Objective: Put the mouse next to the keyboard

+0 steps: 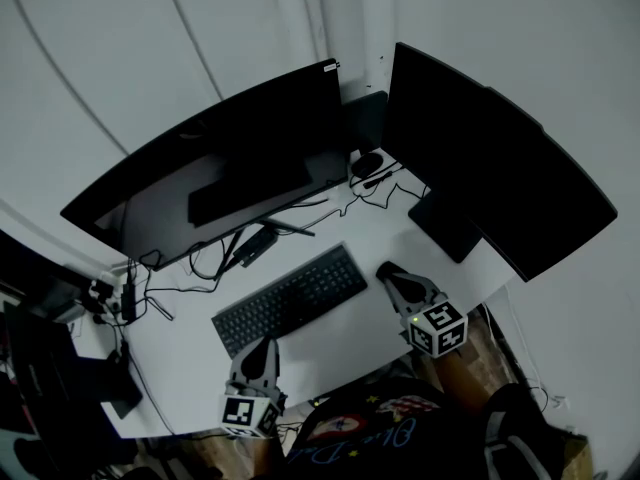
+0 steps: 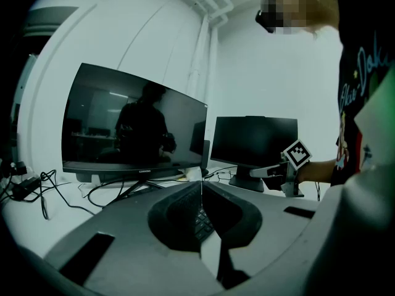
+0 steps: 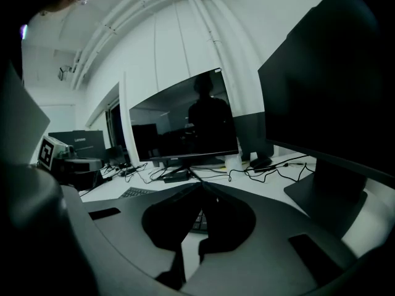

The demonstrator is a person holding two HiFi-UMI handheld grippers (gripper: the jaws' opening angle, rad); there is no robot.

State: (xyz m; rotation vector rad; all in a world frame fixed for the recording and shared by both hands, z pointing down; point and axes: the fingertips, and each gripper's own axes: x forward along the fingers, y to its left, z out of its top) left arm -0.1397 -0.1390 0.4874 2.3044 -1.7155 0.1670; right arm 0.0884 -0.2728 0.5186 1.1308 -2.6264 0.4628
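The black keyboard [image 1: 290,298] lies slantwise at the middle of the white desk [image 1: 360,318]. The dark mouse [image 1: 367,164] sits far back, between the two monitors, with cables beside it; in the right gripper view the mouse [image 3: 262,163] lies by the right monitor's foot. My left gripper [image 1: 262,346] is at the keyboard's near left corner, its jaws shut with nothing in them. My right gripper [image 1: 386,271] is just right of the keyboard, jaws shut and empty too. Both stand well short of the mouse. The left gripper's tips [image 2: 200,185] meet above the keyboard [image 2: 200,219].
A wide monitor [image 1: 215,173] stands behind the keyboard, and a second monitor [image 1: 495,168] on a flat foot [image 1: 445,226] at the right. Cables [image 1: 385,190] trail over the desk's back. A power strip and plugs [image 1: 125,298] lie at the left edge.
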